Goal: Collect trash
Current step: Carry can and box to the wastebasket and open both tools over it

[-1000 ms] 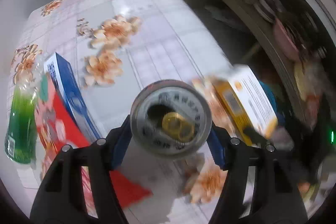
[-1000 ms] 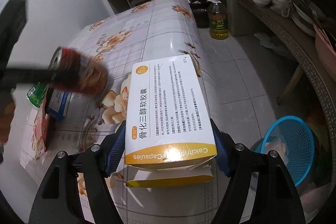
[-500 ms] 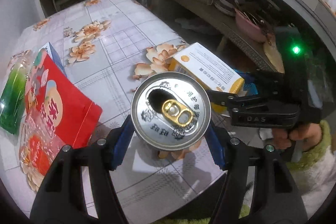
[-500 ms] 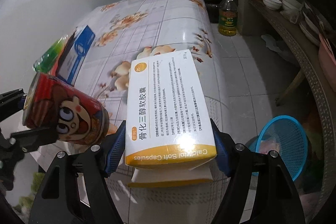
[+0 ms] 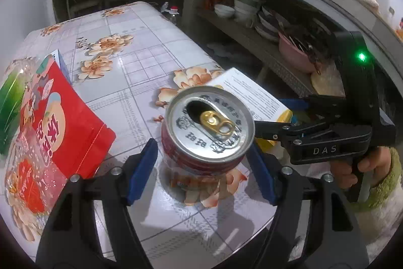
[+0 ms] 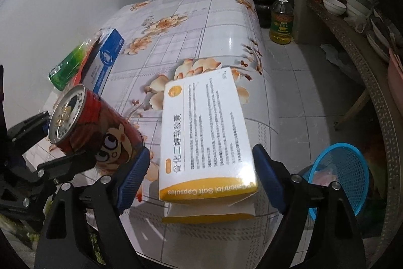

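A red drink can (image 5: 209,127) with a cartoon face stands upright on the flowered table (image 6: 221,24) near its front edge. It is between the jaws of my left gripper (image 5: 201,170), which are opening; a gap shows beside the left pad. A white and yellow capsule box (image 6: 206,132) lies flat on the table just right of the can (image 6: 93,132). My right gripper (image 6: 200,177) straddles the box's near end, its jaws opening, with a gap at the left pad. In the left wrist view a hand holds the right gripper's black body (image 5: 322,140).
A red snack bag (image 5: 68,122), a green bottle (image 6: 68,64) and a blue box (image 6: 105,57) lie at the table's left. On the floor to the right are a blue basket (image 6: 345,173) and an oil bottle (image 6: 281,22). Shelves with bowls (image 5: 241,9) stand beyond.
The left gripper brought the can rightward and set it beside the box near the table's front edge. Both grippers' jaws have widened, and the pads have come off the can and the box.
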Tool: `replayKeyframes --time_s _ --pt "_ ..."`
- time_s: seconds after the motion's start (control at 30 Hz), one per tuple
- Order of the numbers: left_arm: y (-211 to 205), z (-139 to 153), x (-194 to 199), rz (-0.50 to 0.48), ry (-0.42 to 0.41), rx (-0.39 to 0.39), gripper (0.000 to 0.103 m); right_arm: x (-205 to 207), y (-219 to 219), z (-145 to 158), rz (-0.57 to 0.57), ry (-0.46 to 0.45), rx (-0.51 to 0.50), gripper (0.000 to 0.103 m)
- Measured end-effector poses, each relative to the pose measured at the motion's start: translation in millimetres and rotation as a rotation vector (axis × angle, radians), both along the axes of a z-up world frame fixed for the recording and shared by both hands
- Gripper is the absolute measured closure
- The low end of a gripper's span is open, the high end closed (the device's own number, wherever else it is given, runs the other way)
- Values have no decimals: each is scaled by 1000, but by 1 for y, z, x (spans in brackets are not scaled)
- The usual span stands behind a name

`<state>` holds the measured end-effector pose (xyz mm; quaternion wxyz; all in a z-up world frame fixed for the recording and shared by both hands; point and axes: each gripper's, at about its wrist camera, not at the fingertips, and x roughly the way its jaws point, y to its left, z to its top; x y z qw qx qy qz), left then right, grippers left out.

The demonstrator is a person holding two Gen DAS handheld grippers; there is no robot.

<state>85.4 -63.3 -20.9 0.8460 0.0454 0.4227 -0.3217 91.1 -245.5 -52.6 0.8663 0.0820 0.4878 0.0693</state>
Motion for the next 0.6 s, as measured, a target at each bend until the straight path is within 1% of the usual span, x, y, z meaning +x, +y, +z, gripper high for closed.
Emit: replayKeyframes --time_s 0.2,0.3,0.4,0.6 --pt "0 -5 6 4 11 -36 34 6 2 -6 -11 13 -7 22" --pt "-1 -7 7 3 9 -42 35 7 2 -9 -21 20 -3 22" --pt "-1 -7 8 5 5 -47 36 6 1 -11 -32 31 3 29" --pt "1 -6 7 8 1 -42 36 2 -6 -13 -69 28 50 32"
